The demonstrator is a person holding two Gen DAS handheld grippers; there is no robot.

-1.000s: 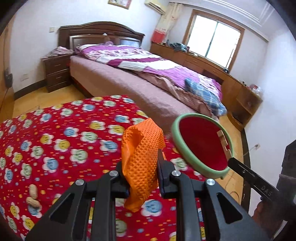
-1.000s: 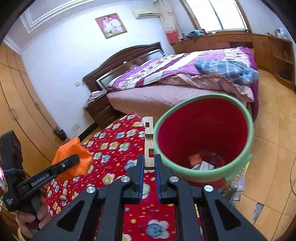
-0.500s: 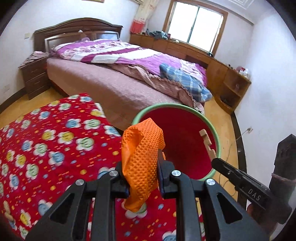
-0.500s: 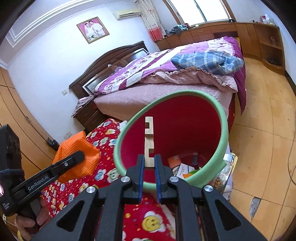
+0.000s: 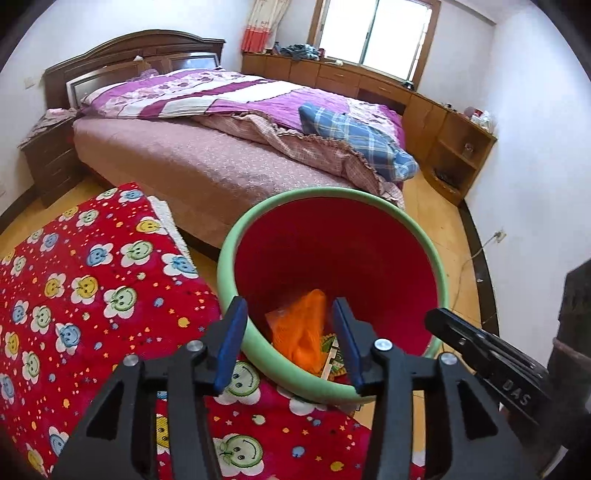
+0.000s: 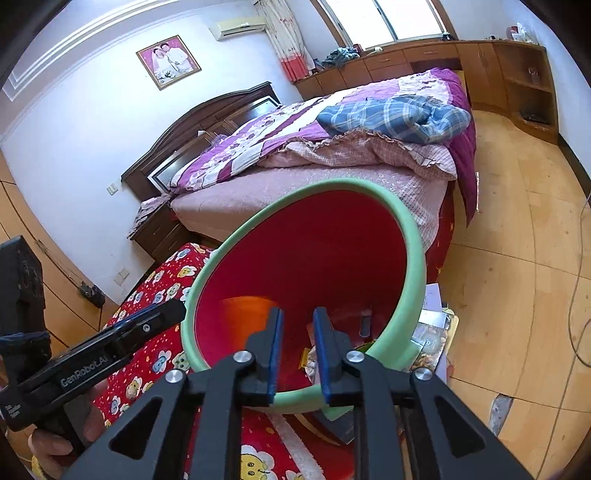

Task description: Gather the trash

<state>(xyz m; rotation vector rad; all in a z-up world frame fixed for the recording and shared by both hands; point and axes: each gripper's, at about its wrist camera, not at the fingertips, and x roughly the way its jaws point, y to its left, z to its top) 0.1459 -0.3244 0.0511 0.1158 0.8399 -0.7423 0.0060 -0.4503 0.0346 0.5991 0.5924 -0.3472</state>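
Two grippers: both hang over the near rim of the bin, pointing down into it.
Left gripper (image 5: 290,341): fingers parting, blue pads well apart, nothing between them; the orange mesh piece lies below, free of the pads.
Right gripper (image 6: 297,354): fingers a narrow gap apart and spreading, nothing pinched between the pads.
Hand (image 6: 55,448): grips the left tool's handle at the near left.
Bin (image 5: 369,199): red inside, green rim, tilted toward the grippers, just beside the right edge of the red cloth.
Orange mesh piece (image 5: 303,328): inside the bin, low against its near wall, resting on other scraps of paper and wrappers.
Red cloth (image 5: 92,280): flower-and-smiley print, spread to the left of the bin.
Bed (image 5: 207,155): farther off, with a purple quilt and a blue plaid blanket (image 5: 354,136) on its right end.
Window (image 5: 373,33): far wall, above wooden cabinets.
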